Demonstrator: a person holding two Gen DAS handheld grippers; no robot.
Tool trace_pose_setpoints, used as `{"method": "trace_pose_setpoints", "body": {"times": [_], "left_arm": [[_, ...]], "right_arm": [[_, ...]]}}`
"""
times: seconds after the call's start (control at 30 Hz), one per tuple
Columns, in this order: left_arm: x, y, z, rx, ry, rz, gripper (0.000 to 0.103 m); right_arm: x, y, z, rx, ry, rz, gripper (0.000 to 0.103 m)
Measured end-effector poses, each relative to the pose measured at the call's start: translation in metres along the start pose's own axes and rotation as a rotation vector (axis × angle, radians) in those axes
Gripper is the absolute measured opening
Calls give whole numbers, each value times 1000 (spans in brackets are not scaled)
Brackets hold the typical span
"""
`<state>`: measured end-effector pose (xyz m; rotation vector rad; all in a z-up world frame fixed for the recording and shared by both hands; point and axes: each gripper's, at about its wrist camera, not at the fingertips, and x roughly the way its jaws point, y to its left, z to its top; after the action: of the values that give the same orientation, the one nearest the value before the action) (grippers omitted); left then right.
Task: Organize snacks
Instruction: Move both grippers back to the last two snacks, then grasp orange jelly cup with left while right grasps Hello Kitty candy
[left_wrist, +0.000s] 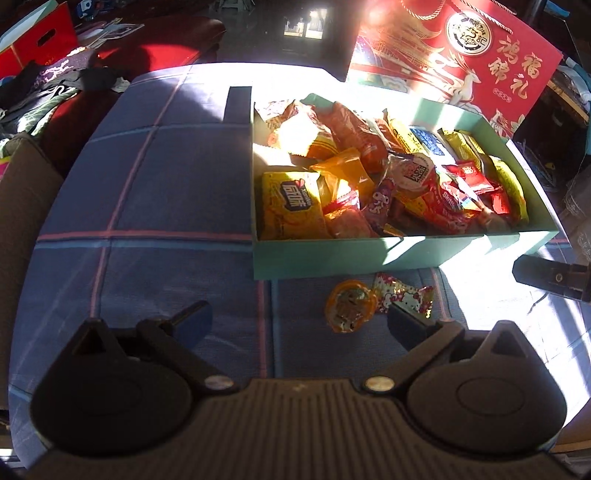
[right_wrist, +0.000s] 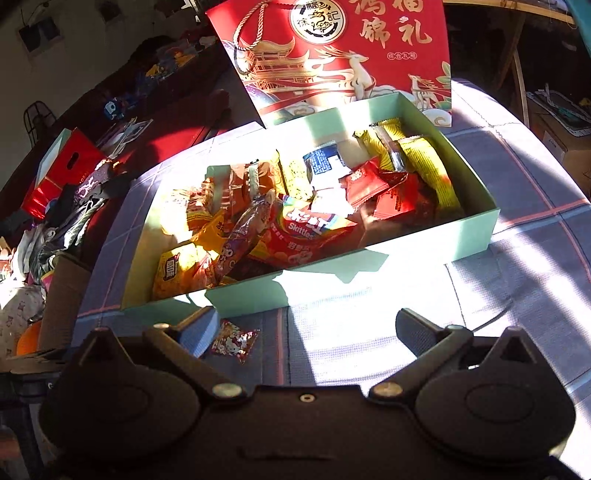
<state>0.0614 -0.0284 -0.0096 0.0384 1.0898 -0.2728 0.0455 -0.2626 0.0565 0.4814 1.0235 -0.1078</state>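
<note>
Judging by the mint-green box, heaped with packets such as a Skittles bag, most snacks are already gathered; two remain outside on the plaid-covered table, just before the box's near wall: an orange round candy and a Hello Kitty candy. Both the left claw and right claw hang released, empty. A red gift bag stands behind the box, obstructing nothing.

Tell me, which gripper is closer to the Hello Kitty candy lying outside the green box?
Too close to call. The Hello Kitty candy touches the left gripper's right fingertip and lies just beside the right gripper's left finger. Both are open.
</note>
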Motion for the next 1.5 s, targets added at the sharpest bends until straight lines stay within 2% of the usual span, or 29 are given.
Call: {"method": "trace_pose_setpoints", "body": {"times": [0.27, 0.37, 0.47, 0.5, 0.53, 0.6, 0.67, 0.7, 1.0, 1.17, 1.37, 1.5], "left_arm": [[33, -15, -6, 72, 48, -18, 96], [41, -22, -5, 101, 49, -19, 85], [43, -27, -4, 116, 18, -13, 64], [42, -27, -4, 121, 7, -16, 44], [42, -28, -4, 122, -1, -11, 35], [41, -24, -5, 109, 0, -30, 35], [39, -20, -6, 108, 6, -44, 35], [38, -18, -8, 108, 9, -48, 35], [21, 15, -27, 65, 22, -48, 35], [17, 25, -31, 50, 21, -57, 36], [15, 28, -35, 42, 6, -58, 36], [14, 30, -37, 38, 2, -54, 36]], "right_arm": [[14, 1, -10, 7, 18, 1, 103], [19, 2, -11, -4, 27, 14, 96], [24, 10, -13, -32, 43, 32, 81], [26, 12, -13, -42, 46, 36, 73], [28, 17, -13, -55, 51, 41, 68], [33, 24, -13, -82, 64, 49, 50], [37, 33, -13, -112, 81, 67, 40], [40, 38, -13, -125, 88, 75, 39], [72, 73, -7, -235, 126, 126, 38], [93, 82, -8, -276, 180, 113, 38], [82, 83, -27, -300, 202, 110, 39], [77, 93, -46, -356, 138, 48, 39]]}}
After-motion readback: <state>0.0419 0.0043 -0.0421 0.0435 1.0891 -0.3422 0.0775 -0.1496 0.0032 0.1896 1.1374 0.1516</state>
